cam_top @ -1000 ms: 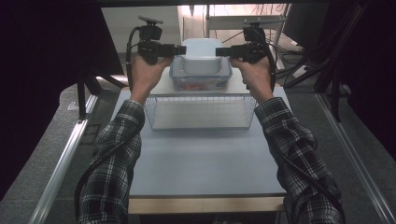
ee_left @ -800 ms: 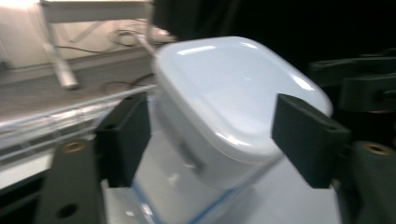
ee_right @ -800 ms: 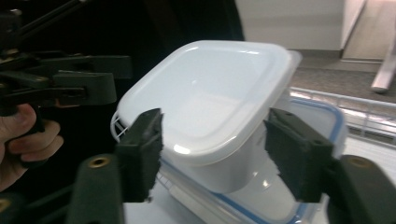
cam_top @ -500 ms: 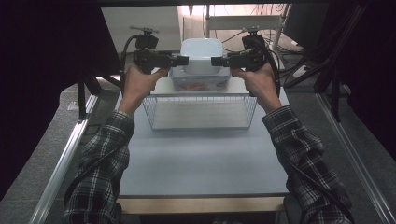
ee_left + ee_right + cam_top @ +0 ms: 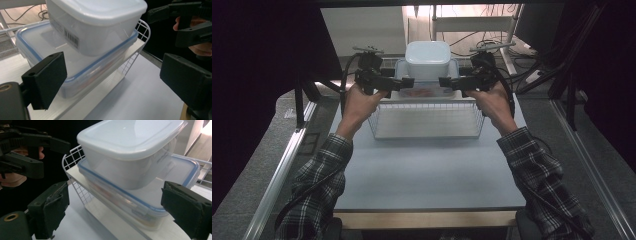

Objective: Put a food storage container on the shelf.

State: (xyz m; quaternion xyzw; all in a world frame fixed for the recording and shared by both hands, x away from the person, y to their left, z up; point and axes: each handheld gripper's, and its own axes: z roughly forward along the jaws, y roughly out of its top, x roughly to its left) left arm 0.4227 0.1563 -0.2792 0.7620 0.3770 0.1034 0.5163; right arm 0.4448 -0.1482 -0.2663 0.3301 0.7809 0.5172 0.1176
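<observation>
A clear tub with a white lid stands on a flat blue-rimmed box with something reddish inside. My left gripper is at the stack's left side and my right gripper at its right, pointing at each other. Both pairs of jaws have just been opening and stand wide. The flat box's end lies ahead between each pair, and the pads do not touch it.
The stack rests on a white board edged with white wire. A white wire basket stands just in front of it on the pale table. Dark frame posts and cables are behind.
Both grippers have come lower in the picture, from the level of the top tub to the flat box, and their jaws have widened. The stack has stayed where it was.
</observation>
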